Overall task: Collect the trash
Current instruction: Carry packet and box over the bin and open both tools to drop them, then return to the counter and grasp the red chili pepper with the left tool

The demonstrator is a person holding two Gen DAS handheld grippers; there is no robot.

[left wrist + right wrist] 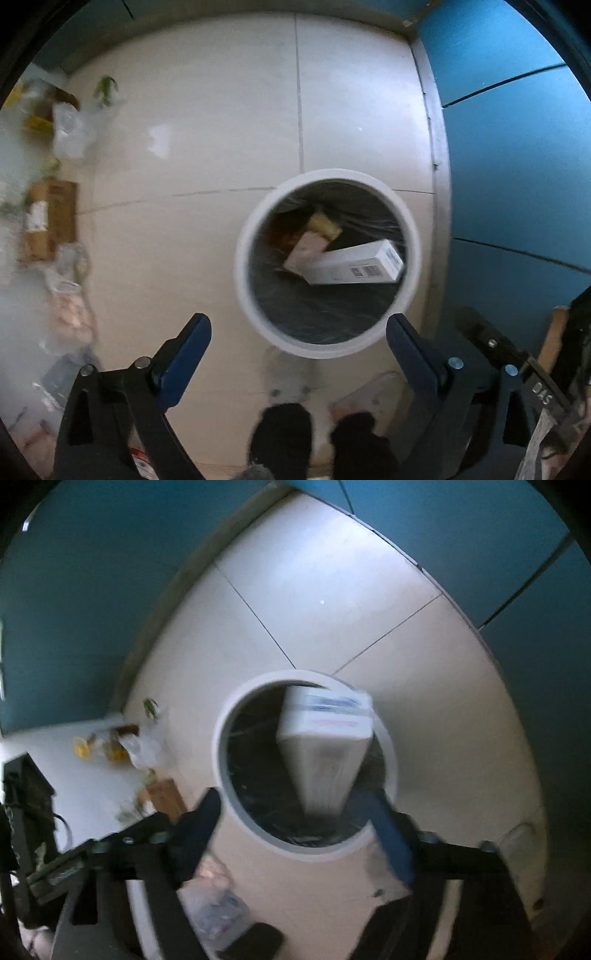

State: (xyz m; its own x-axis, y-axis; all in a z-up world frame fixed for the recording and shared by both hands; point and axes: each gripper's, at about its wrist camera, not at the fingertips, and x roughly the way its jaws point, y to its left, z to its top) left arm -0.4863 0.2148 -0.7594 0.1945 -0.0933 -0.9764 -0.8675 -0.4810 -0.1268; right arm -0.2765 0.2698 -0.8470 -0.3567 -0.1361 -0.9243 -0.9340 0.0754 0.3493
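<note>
A round white trash bin (255,317) with a dark liner stands on the tiled floor. Inside lie a long white box (354,264), a pink packet (304,251) and a yellow packet (325,223). My left gripper (297,328) is open and empty above the bin's near rim. In the right wrist view the bin (221,786) is below my right gripper (290,805), which is open. The blurred white box (325,738) stands on end in the bin's mouth beside the right finger; I cannot tell if it touches.
Loose trash lies along the left: a cardboard box (51,218), clear plastic bags (68,129), yellow scraps (81,747) and green leaves (105,88). Blue walls (517,147) border the floor on the right and behind. Dark shoes (284,439) show at the bottom.
</note>
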